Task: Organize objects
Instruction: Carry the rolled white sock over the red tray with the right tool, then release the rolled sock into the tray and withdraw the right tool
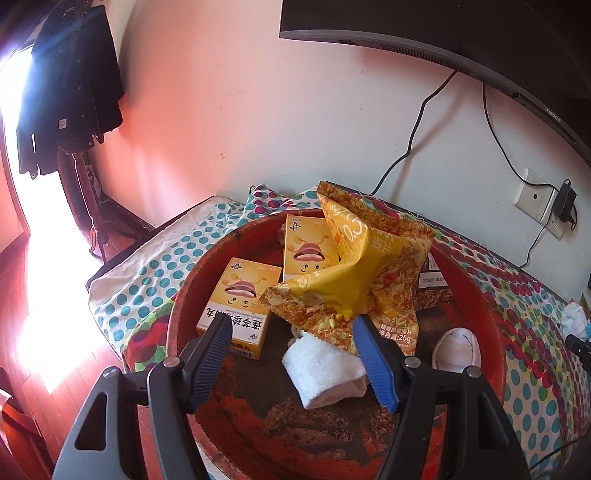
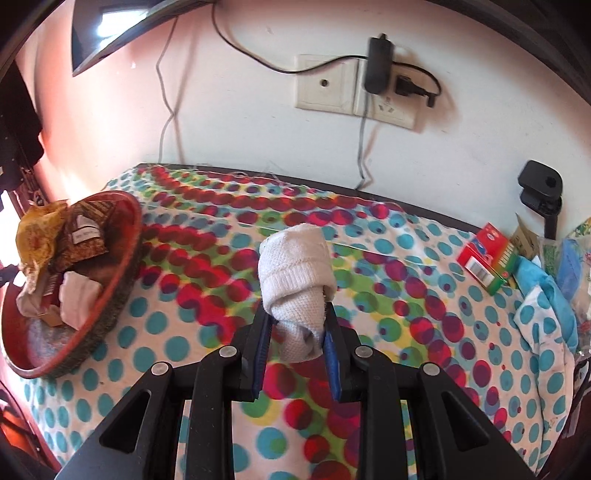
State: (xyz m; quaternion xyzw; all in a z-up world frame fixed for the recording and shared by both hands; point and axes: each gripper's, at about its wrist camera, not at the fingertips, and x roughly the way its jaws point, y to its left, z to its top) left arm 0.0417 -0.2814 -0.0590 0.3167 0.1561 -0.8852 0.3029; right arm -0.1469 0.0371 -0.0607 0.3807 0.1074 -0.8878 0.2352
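My right gripper [image 2: 297, 314] is shut on a rolled white sock [image 2: 295, 273], which it holds above the dotted cloth [image 2: 406, 314]. The red round basket [image 2: 125, 258] stands at the left of that view. In the left wrist view my left gripper [image 1: 291, 325] hangs open over the same basket [image 1: 491, 332], its fingers apart with nothing pressed between them. Below them lies a folded white sock [image 1: 321, 369], and another white sock [image 1: 458, 350] lies at the right. Two yellow boxes [image 1: 240, 299] [image 1: 306, 247] and a yellow snack bag [image 1: 351, 266] also lie inside.
A red and green box [image 2: 487, 258] and a pile of bags sit at the cloth's right edge. A black stand [image 2: 543, 195] rises behind them. Wall sockets [image 2: 354, 88] with a plugged charger and hanging cables are above the table, with a monitor [image 1: 443, 33] overhead.
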